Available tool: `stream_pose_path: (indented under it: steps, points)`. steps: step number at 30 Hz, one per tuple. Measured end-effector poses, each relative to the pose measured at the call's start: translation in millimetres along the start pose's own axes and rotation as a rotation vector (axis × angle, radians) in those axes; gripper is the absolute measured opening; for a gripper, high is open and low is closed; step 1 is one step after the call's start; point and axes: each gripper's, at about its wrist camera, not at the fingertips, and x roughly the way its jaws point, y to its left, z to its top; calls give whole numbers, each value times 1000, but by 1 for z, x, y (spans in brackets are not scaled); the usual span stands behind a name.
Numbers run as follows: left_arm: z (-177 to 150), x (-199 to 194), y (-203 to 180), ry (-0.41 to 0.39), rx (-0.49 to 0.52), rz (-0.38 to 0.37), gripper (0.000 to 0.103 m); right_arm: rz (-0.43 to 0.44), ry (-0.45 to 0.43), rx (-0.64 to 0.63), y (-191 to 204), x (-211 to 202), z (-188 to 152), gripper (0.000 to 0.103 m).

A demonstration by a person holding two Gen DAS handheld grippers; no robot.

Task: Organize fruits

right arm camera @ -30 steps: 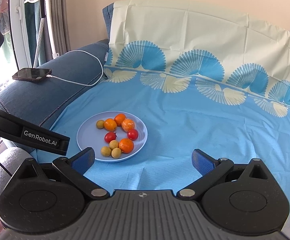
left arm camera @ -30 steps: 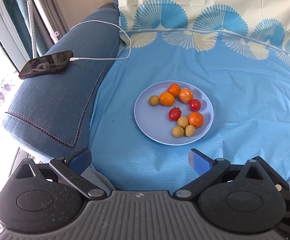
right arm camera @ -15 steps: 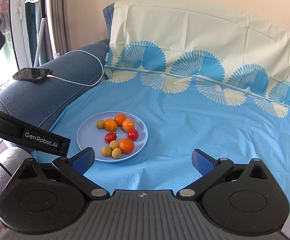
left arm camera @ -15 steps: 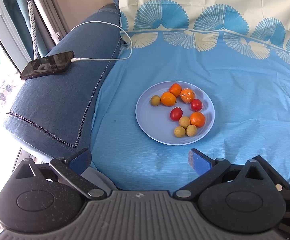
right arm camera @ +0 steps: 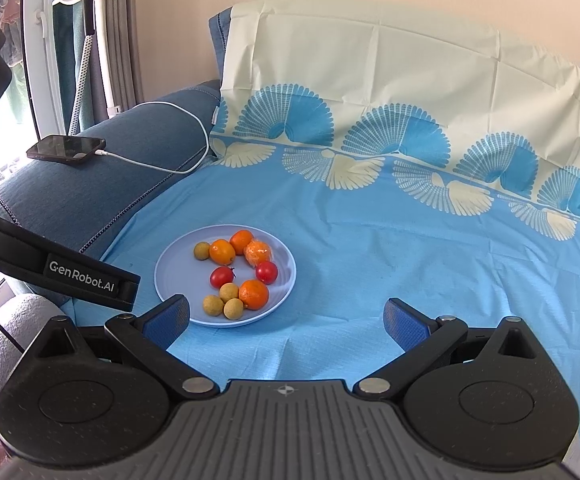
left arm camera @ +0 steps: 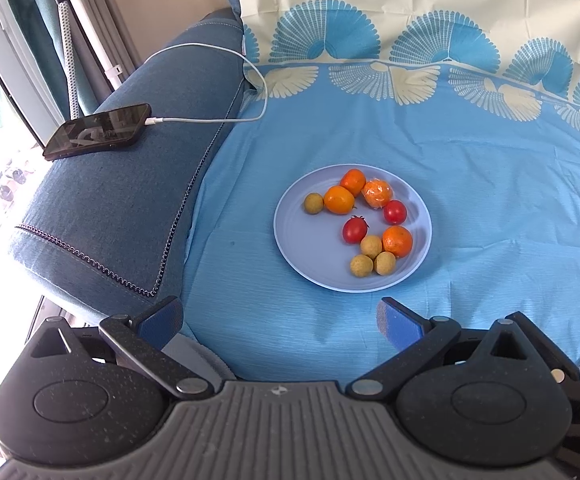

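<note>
Both grippers spread wide and empty; plate (left arm camera: 290, 236) of fruit lies dead ahead of left gripper (left arm camera: 280, 316), ahead-left of right gripper (right arm camera: 286, 318).

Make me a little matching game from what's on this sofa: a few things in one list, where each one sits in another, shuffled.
Things:
1. phone
2. wrapped orange
3. lone tan fruit
4. plate

Places:
A. on the blue cloth
B. on the sofa arm
C. left side of the plate, beside an orange
D. far side of the plate, by a red tomato

Pairs: 1-B, 2-D, 3-C, 4-A
</note>
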Motion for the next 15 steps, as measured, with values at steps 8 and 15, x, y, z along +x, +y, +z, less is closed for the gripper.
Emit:
stream_pose_path:
  steps: [8, 15]
  points:
    - [1, 1, 1, 6, -3, 3, 103, 2, 7, -2, -1, 1, 0, 102]
    - [1, 3, 1, 1, -14, 32, 103, 2, 12, -3, -1, 3, 0, 102]
